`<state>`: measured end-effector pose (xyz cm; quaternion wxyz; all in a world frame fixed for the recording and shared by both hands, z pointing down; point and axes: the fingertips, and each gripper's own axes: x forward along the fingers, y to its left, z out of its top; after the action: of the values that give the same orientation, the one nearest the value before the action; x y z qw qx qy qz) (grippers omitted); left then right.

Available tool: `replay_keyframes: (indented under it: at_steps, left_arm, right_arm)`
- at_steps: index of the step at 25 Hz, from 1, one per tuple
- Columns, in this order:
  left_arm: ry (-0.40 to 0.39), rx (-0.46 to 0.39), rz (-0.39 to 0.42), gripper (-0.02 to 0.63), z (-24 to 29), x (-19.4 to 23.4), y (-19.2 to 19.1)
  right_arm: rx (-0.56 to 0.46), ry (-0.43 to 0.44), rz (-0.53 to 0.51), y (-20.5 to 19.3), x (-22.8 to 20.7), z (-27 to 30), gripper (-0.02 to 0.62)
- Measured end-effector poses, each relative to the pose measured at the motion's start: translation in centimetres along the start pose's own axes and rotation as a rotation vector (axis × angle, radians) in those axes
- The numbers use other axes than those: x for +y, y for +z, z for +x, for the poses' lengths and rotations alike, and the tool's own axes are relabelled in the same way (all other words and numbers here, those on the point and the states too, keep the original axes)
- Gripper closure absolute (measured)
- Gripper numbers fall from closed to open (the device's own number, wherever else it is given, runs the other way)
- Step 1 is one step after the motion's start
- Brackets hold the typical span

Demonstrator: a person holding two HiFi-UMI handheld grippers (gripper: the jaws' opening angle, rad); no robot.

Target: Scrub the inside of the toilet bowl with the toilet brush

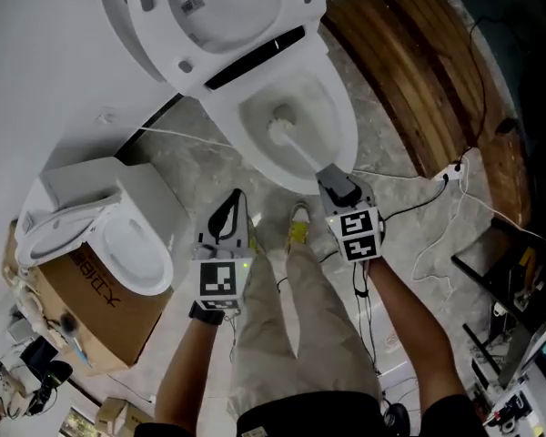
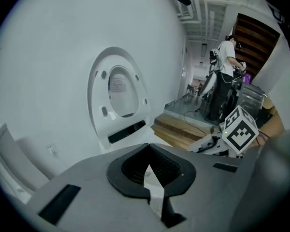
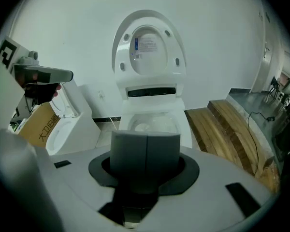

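Left gripper [image 1: 229, 209]: jaws pressed together on nothing. I hold it short of the toilet bowl [image 1: 344, 116], off the bowl's front-left.

Right gripper [image 1: 335, 180]: at the bowl's front rim, jaws clamped on the handle of the toilet brush [image 1: 296, 146].

The handle runs straight away from my right gripper, slanting down and leftward into the bowl. The bristle head sits low inside, near the middle.

I judge the scrubbing a right-hand job: push and draw along that handle line, sweeping the head across the inner wall.
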<state>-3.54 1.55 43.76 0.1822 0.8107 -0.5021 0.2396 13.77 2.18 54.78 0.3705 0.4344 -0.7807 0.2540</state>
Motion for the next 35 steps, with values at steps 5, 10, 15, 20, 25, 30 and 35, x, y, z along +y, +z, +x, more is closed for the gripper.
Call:
replay_keyframes:
  at_steps: [5,10,15,20,25,30,35]
  left_arm:
    - [0.023,0.027,-0.005,0.588,0.9,2.9,-4.6]
    - [0.073,0.022,-0.125,0.588,1.8,5.1,-7.4]
    - [0.031,-0.014,-0.111,0.588,3.5,4.2,-7.4]
    - [-0.01,-0.015,-0.095,0.588,4.1,3.4,-7.2]
    - [-0.035,0.003,-0.09,0.588,3.8,3.2,-7.6]
    - [-0.038,0.015,-0.107,0.588,3.9,2.8,-8.1]
    - [-0.028,0.007,-0.127,0.588,4.0,2.6,-7.5]
  right_arm:
    - [0.021,0.017,-0.123,0.3,0.3,5.9,0.437]
    - [0.021,0.082,-0.258,1.6,2.9,10.1,0.437]
    - [0.021,0.079,-0.289,2.7,4.0,12.4,0.437]
    - [0.016,0.071,-0.288,3.5,4.2,13.4,0.437]
    - [0.029,0.068,-0.304,3.7,4.5,14.4,0.437]
    - [0.031,0.039,-0.337,4.5,4.1,15.5,0.437]
    - [0.035,-0.005,-0.386,5.3,3.4,16.4,0.439]
